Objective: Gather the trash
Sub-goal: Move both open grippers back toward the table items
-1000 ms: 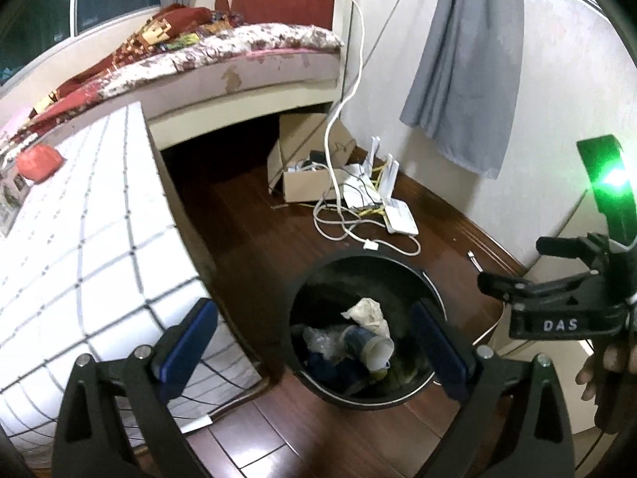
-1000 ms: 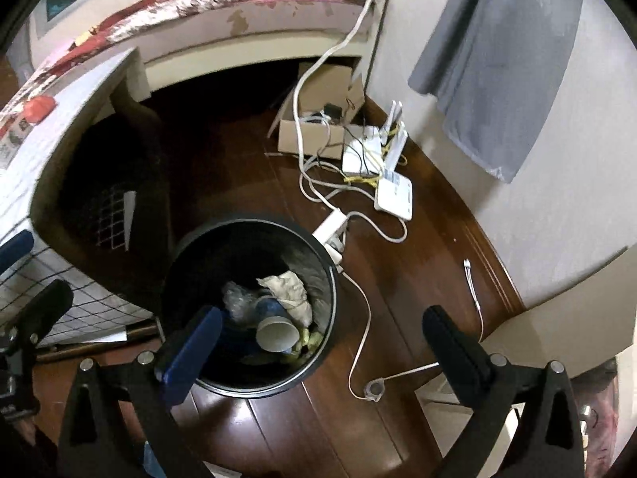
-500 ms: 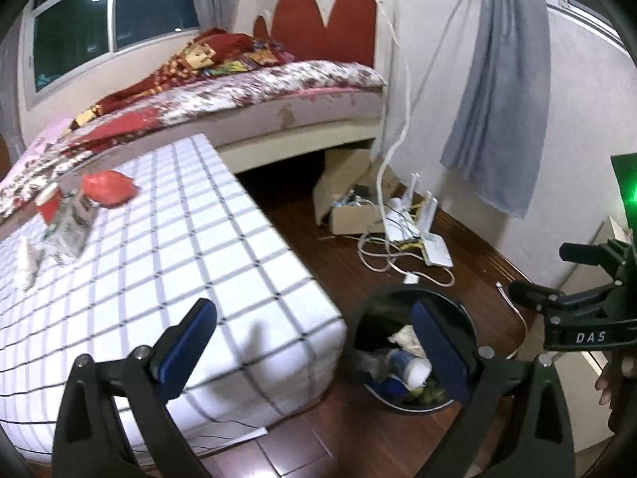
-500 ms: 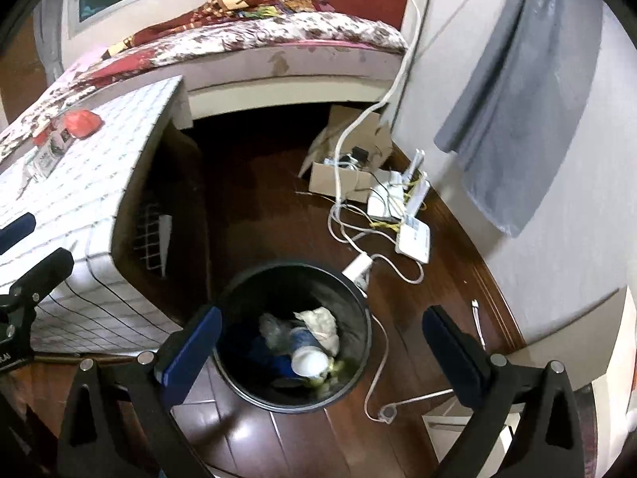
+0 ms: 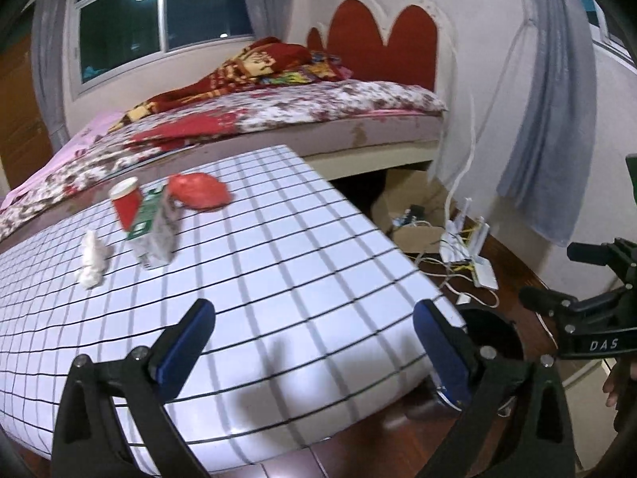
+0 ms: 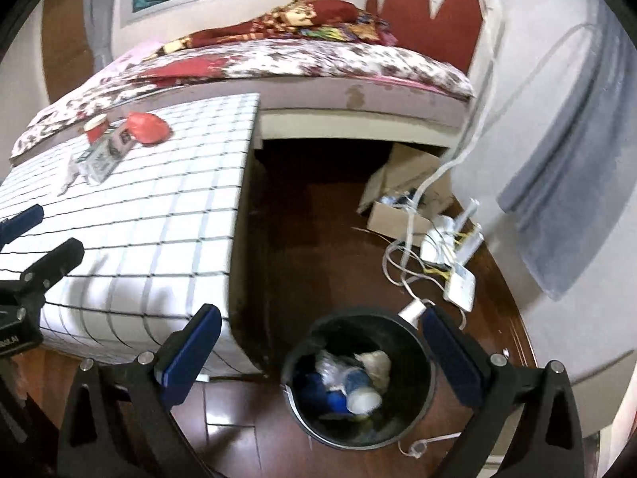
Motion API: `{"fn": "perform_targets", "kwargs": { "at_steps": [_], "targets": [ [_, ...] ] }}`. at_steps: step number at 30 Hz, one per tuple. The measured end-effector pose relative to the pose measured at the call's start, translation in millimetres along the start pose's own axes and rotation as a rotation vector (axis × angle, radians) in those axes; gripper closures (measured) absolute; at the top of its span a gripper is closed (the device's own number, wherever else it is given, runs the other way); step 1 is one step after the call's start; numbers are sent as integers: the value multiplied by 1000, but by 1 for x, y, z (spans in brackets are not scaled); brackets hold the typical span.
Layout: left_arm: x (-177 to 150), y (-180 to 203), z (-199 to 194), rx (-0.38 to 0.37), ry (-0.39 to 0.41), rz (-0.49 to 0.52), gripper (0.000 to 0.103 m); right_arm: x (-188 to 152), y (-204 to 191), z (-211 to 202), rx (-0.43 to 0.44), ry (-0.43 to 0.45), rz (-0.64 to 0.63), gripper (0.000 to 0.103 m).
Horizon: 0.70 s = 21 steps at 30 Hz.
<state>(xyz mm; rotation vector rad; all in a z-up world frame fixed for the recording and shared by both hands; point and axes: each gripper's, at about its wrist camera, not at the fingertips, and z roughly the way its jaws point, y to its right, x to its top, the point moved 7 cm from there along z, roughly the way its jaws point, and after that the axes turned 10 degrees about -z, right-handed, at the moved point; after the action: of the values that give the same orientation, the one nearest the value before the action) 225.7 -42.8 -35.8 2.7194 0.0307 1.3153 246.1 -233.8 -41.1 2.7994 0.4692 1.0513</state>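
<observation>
Checked table [image 5: 302, 263]: four trash items.

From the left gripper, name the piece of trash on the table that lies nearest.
The crumpled white tissue. It lies closer to the left gripper than the carton, red cup and red wrapper.

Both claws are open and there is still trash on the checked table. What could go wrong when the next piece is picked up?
1. The carton, red cup and red wrapper stand close together; reaching for one with the left claw may knock over another.
2. Cables lie on the floor beside the bin; a dropped piece could land among them.
</observation>
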Motion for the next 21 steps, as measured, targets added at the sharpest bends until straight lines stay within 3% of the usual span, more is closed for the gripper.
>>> {"fn": "perform_targets", "kwargs": {
  "at_steps": [21],
  "targets": [
    [15,-203,-2,249,47,-189,2,108,-140,43,145,90,-52,1]
  ]
}}
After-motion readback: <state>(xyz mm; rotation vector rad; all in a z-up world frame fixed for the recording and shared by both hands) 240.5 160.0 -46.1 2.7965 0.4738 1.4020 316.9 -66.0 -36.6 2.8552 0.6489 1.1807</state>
